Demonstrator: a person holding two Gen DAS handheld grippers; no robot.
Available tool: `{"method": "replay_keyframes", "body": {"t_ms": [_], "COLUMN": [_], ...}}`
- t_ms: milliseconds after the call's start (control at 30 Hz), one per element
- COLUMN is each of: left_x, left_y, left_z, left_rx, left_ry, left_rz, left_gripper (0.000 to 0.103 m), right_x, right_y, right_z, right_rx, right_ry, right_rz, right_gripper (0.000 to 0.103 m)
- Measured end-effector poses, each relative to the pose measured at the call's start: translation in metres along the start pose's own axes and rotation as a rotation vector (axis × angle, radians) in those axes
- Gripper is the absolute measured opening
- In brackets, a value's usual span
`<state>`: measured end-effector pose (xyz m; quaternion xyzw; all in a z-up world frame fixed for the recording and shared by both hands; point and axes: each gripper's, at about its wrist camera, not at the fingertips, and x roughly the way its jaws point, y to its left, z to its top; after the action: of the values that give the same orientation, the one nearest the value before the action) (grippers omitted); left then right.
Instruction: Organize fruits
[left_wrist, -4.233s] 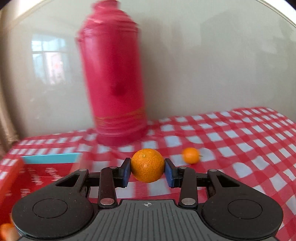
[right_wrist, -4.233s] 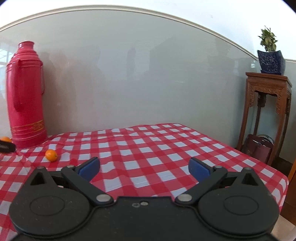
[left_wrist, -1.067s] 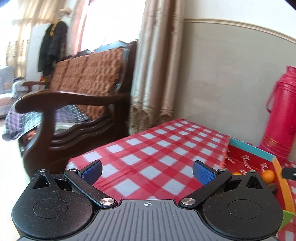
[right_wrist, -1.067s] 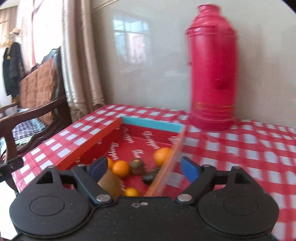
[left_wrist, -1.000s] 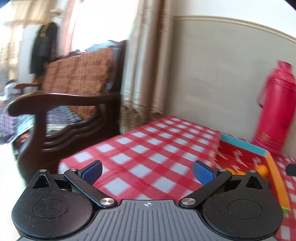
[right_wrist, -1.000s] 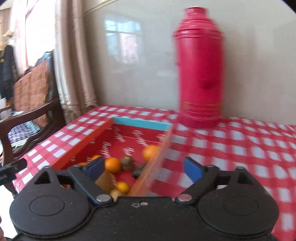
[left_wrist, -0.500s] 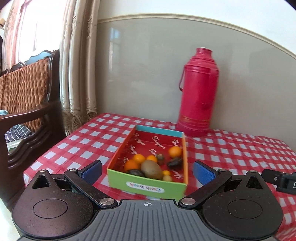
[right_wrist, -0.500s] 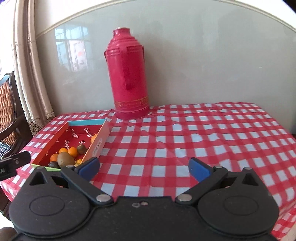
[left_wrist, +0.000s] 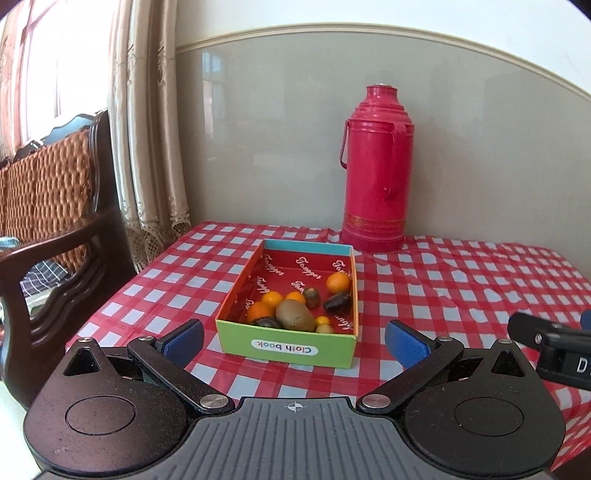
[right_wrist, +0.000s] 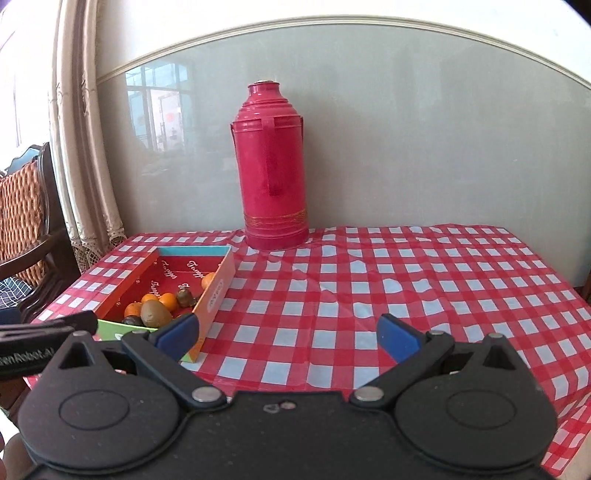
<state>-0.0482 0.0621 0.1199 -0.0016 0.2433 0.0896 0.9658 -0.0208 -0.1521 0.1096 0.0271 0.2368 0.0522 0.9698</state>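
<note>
A cardboard box (left_wrist: 236, 338) with a green front wall and red inside sits on the left part of the checked table. It holds a brown kiwi (left_wrist: 293, 314), several small oranges (left_wrist: 338, 282) and a few dark fruits (left_wrist: 337, 301). My left gripper (left_wrist: 293, 341) hovers open and empty in front of the box. In the right wrist view the box (right_wrist: 218, 291) lies to the left, with the kiwi (right_wrist: 155, 312) inside. My right gripper (right_wrist: 288, 332) is open and empty over the cloth, to the right of the box.
A tall red thermos (left_wrist: 373, 177) stands by the wall behind the box. The red-and-white cloth (right_wrist: 369, 288) stretches to the right. A wooden armchair (left_wrist: 55, 206) and a curtain (left_wrist: 147, 147) are left of the table.
The left gripper let go of the orange it held, swung from the armchair round to face the box, and drew back. The right gripper backed away from the box.
</note>
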Motion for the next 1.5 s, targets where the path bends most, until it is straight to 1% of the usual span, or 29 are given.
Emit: {"method": "replay_keyframes", "body": {"t_ms": [100, 433, 1500], "left_x": [-0.001, 0.000, 0.003], "left_y": [-0.001, 0.003, 0.003], "left_z": [-0.001, -0.002, 0.001], "left_rx": [0.012, -0.010, -0.025], "left_ry": [0.001, 0.008, 0.011], "left_rz": [0.004, -0.009, -0.004], "left_gripper": [0.103, 0.103, 0.103], "right_x": [0.000, 0.002, 0.003], "right_y": [0.002, 0.011, 0.016], "right_z": [-0.002, -0.004, -0.004], "right_rx": [0.001, -0.017, -0.019], "right_ry": [0.003, 0.008, 0.004], "right_rz": [0.006, 0.015, 0.033], "right_gripper": [0.097, 0.097, 0.097]}}
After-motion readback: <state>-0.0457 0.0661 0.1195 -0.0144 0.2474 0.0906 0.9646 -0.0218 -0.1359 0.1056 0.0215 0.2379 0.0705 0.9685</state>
